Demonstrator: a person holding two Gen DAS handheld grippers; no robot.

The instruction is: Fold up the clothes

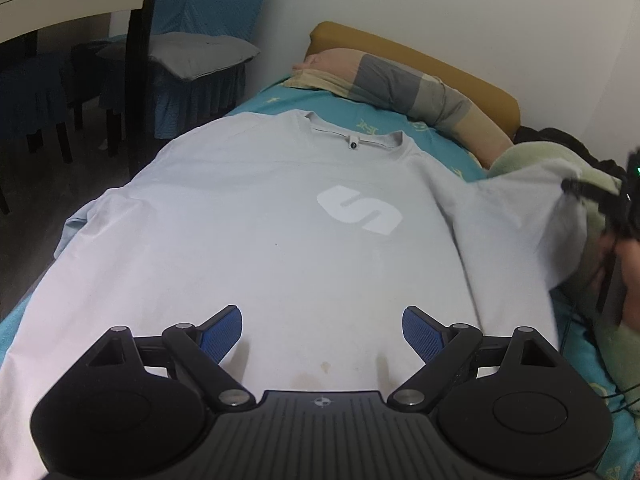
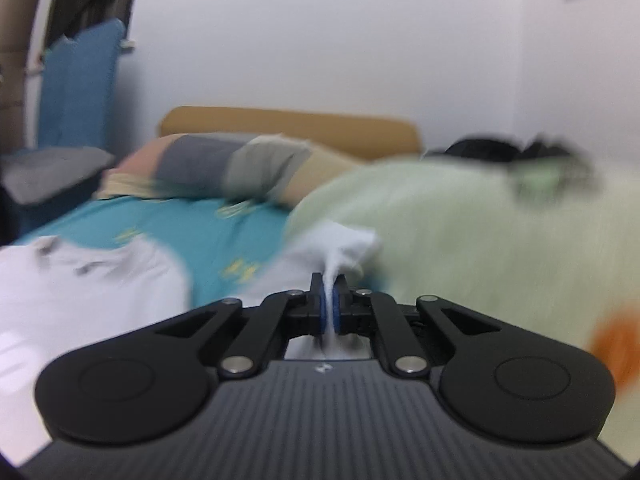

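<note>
Pale grey cotton fills my left view: the shirt (image 1: 256,240) lies flat, front up, on the bed (image 1: 320,106), its collar on the far side from my jaws and a white logo (image 1: 359,209) ahead and a little right of them. My left gripper (image 1: 322,334) hovers above the hem end with its jaws spread wide and nothing between the blue pads (image 1: 222,334); a few faint brownish stains (image 1: 326,367) show on the cloth just ahead of the gripper body. Off to the right, one sleeve (image 1: 516,216) is lifted away from the shirt body toward my right gripper (image 1: 592,194), which is seen only at the frame edge. In the right view, which is blurred, the right gripper (image 2: 329,304) has its jaws clenched on a pinch of that sleeve (image 2: 340,244), the white cloth bunching up out of the pads. Beyond these jaws a light green blanket (image 2: 460,232) is heaped, and to their left the teal sheet (image 2: 168,220) and the rest of the shirt (image 2: 80,292) show. A striped pillow (image 1: 404,80) rests against the tan headboard (image 1: 432,60) at the far end.
</note>
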